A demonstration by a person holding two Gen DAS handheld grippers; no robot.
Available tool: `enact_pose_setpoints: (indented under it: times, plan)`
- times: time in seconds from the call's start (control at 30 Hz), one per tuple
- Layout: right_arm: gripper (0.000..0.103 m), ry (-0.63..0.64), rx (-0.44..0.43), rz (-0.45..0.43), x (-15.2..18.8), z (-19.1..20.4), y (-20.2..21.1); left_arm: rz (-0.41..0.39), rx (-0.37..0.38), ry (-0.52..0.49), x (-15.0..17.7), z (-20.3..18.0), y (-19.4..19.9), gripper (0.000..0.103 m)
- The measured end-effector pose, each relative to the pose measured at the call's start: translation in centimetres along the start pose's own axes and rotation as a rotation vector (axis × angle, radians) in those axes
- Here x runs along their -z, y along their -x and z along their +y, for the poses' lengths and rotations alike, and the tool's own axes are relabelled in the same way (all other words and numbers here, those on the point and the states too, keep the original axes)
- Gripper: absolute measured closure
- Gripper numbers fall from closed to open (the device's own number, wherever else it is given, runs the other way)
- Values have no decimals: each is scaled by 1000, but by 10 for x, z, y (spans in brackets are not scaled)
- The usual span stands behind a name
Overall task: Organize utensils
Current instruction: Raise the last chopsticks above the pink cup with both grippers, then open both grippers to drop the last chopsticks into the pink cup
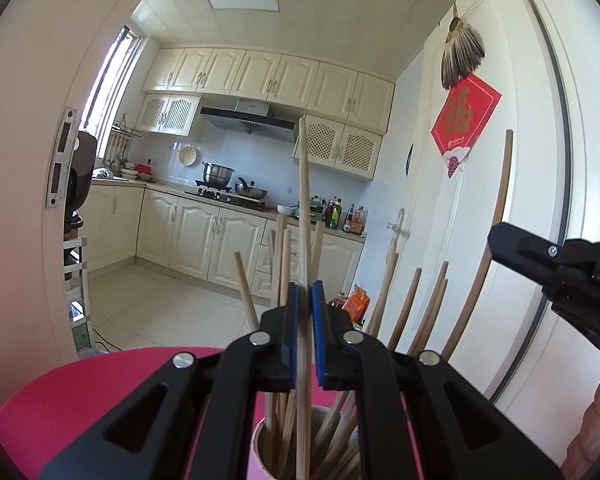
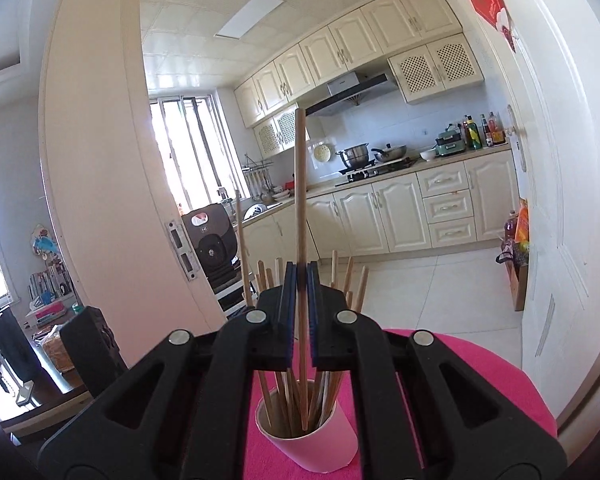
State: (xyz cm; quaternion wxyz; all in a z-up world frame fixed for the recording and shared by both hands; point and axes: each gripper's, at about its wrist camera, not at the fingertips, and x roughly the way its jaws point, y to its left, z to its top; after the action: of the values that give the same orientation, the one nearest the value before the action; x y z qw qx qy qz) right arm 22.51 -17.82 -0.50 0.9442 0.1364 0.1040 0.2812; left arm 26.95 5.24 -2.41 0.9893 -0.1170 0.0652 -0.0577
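A pink cup (image 2: 320, 446) stands on a pink round table (image 2: 480, 372) and holds several wooden chopsticks. My right gripper (image 2: 301, 280) is shut on one chopstick (image 2: 300, 184), which stands upright with its lower end inside the cup. My left gripper (image 1: 305, 298) is shut on another chopstick (image 1: 303, 200), also upright, its lower end in the cup (image 1: 260, 456) among the other sticks. The right gripper shows at the right edge of the left wrist view (image 1: 556, 264). The left gripper's black body appears at the lower left of the right wrist view (image 2: 88, 344).
A white door (image 1: 500, 220) with a red paper decoration (image 1: 464, 120) is close on the right. A door frame (image 2: 100, 160) stands at the left. Behind is a kitchen with cream cabinets (image 2: 400, 216), a stove with pots (image 2: 372, 156) and a tiled floor.
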Motion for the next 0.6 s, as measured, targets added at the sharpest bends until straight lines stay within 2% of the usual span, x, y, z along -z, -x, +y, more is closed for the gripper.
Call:
enact_pose_setpoints:
  times: [0.1, 0.17, 0.33, 0.43, 0.6]
  plan:
    - [97, 7, 2, 27, 7, 3, -7, 14, 7, 14, 1, 4, 3, 93]
    - [97, 8, 4, 43, 12, 4, -9, 26, 16, 18, 0, 5, 8, 75]
    - [97, 19, 22, 63, 20, 10, -9, 44, 13, 7, -2, 8, 24, 65]
    - [97, 27, 35, 77, 24, 15, -10, 73, -7, -8, -2, 13, 35, 54]
    - [97, 41, 72, 90, 30, 20, -10, 70, -28, -27, -1, 25, 58, 50]
